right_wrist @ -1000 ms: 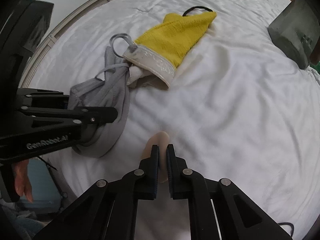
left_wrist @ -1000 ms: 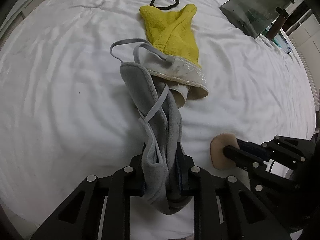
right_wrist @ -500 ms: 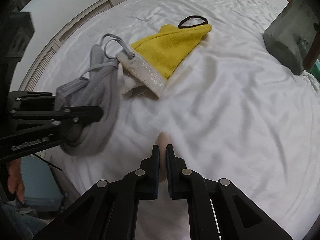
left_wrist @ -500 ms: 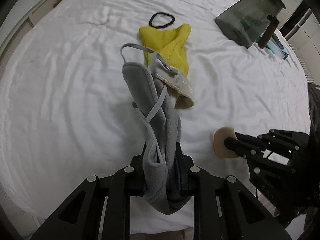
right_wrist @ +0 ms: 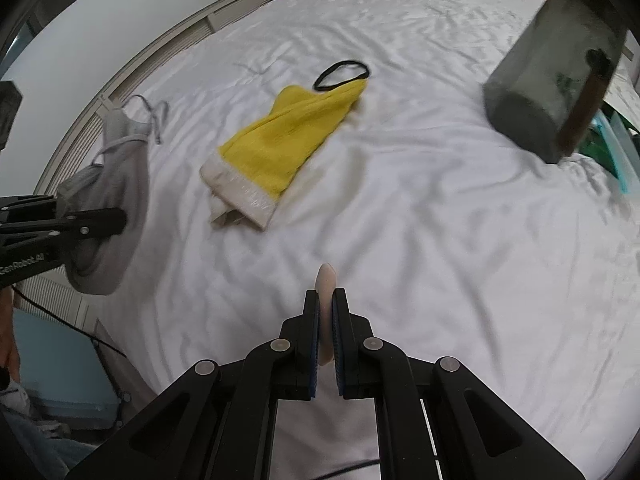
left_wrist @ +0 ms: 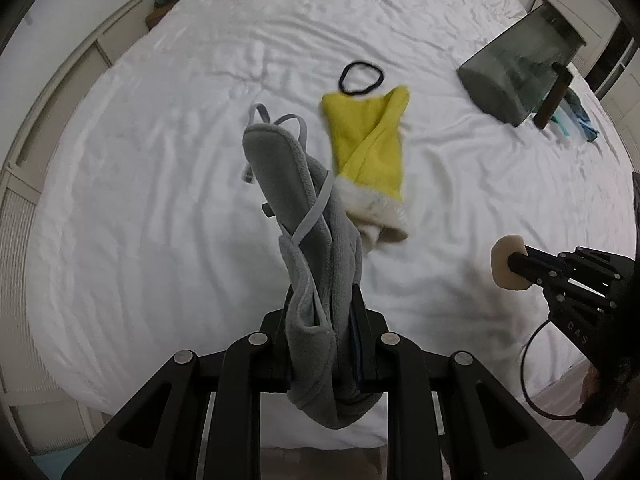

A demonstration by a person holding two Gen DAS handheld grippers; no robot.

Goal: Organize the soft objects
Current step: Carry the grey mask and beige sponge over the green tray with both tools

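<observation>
A grey fleece cloth with thin straps (left_wrist: 304, 248) is being pinched between the pads of the left gripper (left_wrist: 324, 344) and is hanging clear of the white bed (left_wrist: 160, 200), its free end dangling toward the sheet; being lifted this way probably lets it be carried without dragging over the other things. A small beige sponge pad (right_wrist: 326, 300) is being clamped edge-on in the right gripper (right_wrist: 326, 320), whose jaws are being pressed nearly together on it, and it is being held above the bed near the foot edge. In the left wrist view the same pad (left_wrist: 509, 265) is being shown as a round disc at the tip of the right gripper, well apart from the grey cloth.

A yellow mitt with a white cuff (right_wrist: 280, 148) is lying flat on the bed between the two grippers' lines of sight, with a black hair band (right_wrist: 342, 74) touching its far tip. A dark translucent container (right_wrist: 556, 84) is being kept at the far right of the bed, and it is judged to be the likely place where the soft things are being gathered. Two items are thus being carried and two are not yet picked up.
</observation>
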